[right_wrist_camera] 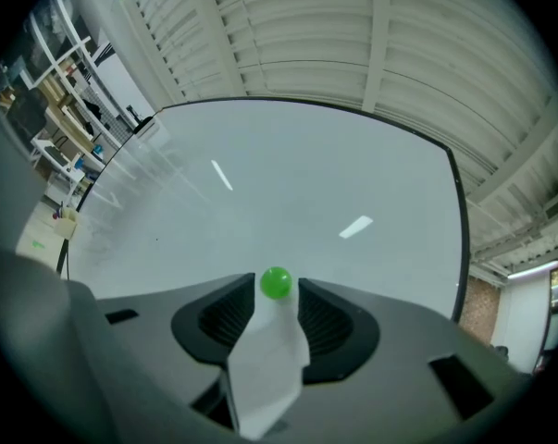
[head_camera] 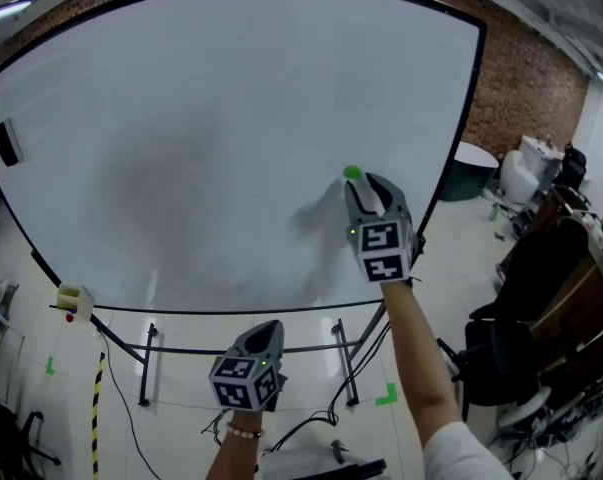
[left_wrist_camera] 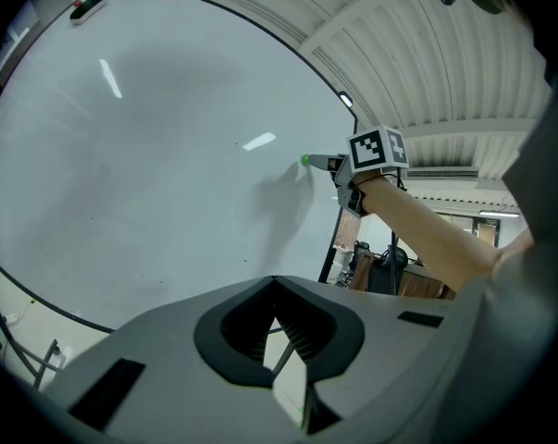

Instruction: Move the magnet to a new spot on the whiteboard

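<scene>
Whiteboard (head_camera: 231, 118) on a wheeled stand is filling most of the head view, with brick wall showing behind it. The green magnet (head_camera: 352, 173) is sitting right of the board's middle. The right tongs (head_camera: 359, 181) are reaching up to it, tips right at the magnet from below. The left tongs (head_camera: 271, 326) are hanging low, under the board's bottom edge, well apart from the magnet and clearly the farther hand.

Left gripper view: the left tongs (left_wrist_camera: 277, 283) are showing tips closed together with nothing between them. They are pointing at the board (left_wrist_camera: 149, 155), with the magnet (left_wrist_camera: 304, 161) off to the upper right at the nose of the right tongs (left_wrist_camera: 317, 162).

Right gripper view: the magnet (right_wrist_camera: 276, 282) is lying dead ahead, centred between the two jaws of the right tongs (right_wrist_camera: 276, 289). The jaws are standing apart, a thin gap showing on each side, so they are looking released rather than pinching. The magnet is round, so no long axis matters. It is looking stuck on the board face (right_wrist_camera: 288, 202). Likely next move is either closing straight in or backing off along the same line.
</scene>
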Available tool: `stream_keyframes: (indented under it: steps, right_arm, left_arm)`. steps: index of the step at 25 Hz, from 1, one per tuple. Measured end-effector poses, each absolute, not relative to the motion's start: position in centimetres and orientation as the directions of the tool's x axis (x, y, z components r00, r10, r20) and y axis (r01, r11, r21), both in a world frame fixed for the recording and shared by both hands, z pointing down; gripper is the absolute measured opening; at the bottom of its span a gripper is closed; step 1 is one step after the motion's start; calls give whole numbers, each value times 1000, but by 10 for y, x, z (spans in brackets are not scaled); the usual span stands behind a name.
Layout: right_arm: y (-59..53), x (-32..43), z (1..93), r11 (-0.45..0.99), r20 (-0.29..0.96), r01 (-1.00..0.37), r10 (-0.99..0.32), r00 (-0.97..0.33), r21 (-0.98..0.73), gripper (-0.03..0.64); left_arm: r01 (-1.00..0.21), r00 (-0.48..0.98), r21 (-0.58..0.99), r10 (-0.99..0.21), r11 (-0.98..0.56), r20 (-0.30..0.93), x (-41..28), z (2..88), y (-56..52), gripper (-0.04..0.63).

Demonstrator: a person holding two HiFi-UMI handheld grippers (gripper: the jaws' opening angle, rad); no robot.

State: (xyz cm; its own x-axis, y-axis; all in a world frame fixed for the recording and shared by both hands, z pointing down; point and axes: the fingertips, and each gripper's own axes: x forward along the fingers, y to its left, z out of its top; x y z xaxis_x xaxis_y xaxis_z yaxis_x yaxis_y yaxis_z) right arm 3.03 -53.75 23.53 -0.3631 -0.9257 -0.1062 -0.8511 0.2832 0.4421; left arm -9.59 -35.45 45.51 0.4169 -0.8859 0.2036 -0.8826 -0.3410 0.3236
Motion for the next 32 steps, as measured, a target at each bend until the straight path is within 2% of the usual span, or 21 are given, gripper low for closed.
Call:
stream_keyframes:
  steps: [4, 10, 19, 26, 32]
  right_arm:
    - [-506, 37, 235, 335, -114, -877, -912, -393, 345, 168]
    - [-453, 49, 268, 352, -100, -908, -919, -382, 229, 4]
    - [-381, 59, 390, 321, 82, -946, -945, -316, 51, 2]
    - [-301, 72, 474, 304, 200, -946, -926, -321, -109, 0]
    - [-225, 100, 515, 272, 249, -939, -914, -320, -209, 0]
  left_arm:
    - [-872, 442, 328, -873, -364, 206, -103, 458, -350, -8]
    - [-848, 494, 332, -844, -413, 211, -119, 468, -339, -8]
    - [-796, 585, 354, -774, -490, 243, -130, 490, -318, -7]
    - [-763, 635, 366, -723, -533, 272, -94, 506, -285, -8]
    - [-753, 651, 365, -701, -547, 292, -56, 511, -240, -8]
